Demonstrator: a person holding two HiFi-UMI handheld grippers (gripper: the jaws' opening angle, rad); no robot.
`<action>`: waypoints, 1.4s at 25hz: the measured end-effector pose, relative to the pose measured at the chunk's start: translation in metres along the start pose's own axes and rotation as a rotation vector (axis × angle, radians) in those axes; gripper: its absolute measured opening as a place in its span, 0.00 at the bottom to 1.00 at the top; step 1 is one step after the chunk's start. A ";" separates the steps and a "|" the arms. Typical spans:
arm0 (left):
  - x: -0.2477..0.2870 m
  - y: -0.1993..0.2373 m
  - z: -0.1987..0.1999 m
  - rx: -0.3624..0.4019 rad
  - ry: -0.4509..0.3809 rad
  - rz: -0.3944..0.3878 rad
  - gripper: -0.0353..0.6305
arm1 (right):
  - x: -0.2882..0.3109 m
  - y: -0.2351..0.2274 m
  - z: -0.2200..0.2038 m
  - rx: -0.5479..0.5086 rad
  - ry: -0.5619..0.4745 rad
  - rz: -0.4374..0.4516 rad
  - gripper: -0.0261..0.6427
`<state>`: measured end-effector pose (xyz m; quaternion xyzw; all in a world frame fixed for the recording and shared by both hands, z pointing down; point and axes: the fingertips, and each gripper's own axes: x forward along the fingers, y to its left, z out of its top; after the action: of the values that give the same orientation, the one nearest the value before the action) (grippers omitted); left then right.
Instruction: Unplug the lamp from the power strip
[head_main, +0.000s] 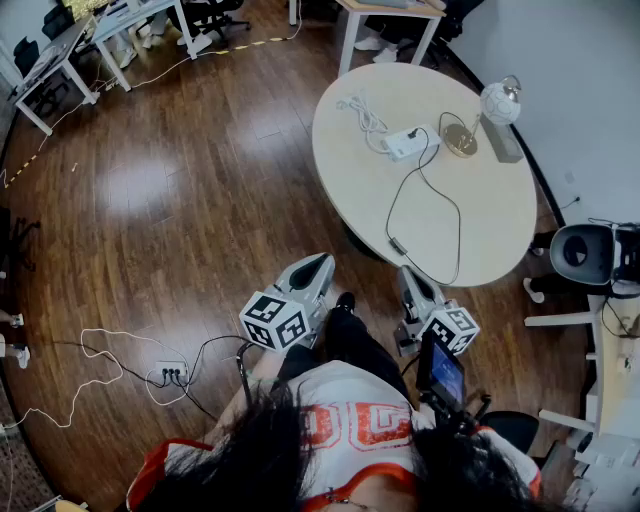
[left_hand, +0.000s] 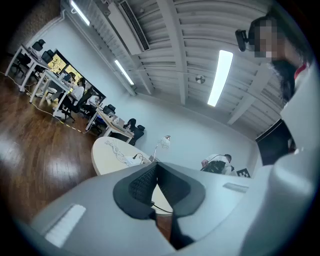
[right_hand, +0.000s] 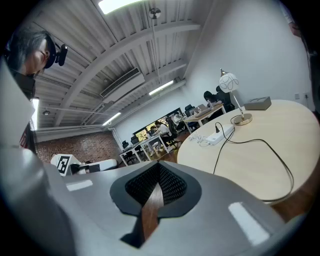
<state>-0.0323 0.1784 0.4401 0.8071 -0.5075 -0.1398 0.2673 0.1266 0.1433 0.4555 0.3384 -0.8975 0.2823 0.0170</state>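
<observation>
Both grippers are closed and empty. Our left gripper (head_main: 318, 268) and right gripper (head_main: 409, 276) hang well short of the power strip (head_main: 410, 145), off the table (head_main: 500, 200) edge. The lamp (head_main: 497, 103) stands just right of the strip, its plug (head_main: 413, 133) seated in the strip's top. The strip lies straight ahead of the right gripper — the nearer one.

The round bench (head_main: 500, 230) is pale cream. The power strip (head_main: 410, 143) is white, and so is the coiled cable (head_main: 362, 115). The lamp (head_main: 500, 102) has a white globe shade and a brass-gold base; its cord (head_main: 397, 245) is black. The floor (head_main: 180, 180) is dark red-brown planks. The left hand-held gripper (head_main: 320, 264) and right hand-held gripper (head_main: 408, 275) are light grey, with black ribbed pads (left_hand: 142, 182) and black-and-white square markers.
</observation>
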 end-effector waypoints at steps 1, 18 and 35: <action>0.006 0.004 -0.001 -0.002 0.013 0.000 0.05 | 0.005 -0.007 0.004 0.001 -0.008 -0.007 0.04; 0.193 -0.008 0.026 0.033 0.142 -0.083 0.05 | 0.077 -0.133 0.099 -0.122 0.088 -0.046 0.04; 0.328 0.056 0.016 -0.005 0.396 -0.254 0.05 | 0.141 -0.205 0.119 -0.037 0.083 -0.227 0.04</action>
<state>0.0642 -0.1384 0.4737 0.8754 -0.3393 -0.0127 0.3440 0.1637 -0.1279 0.4888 0.4255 -0.8569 0.2759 0.0922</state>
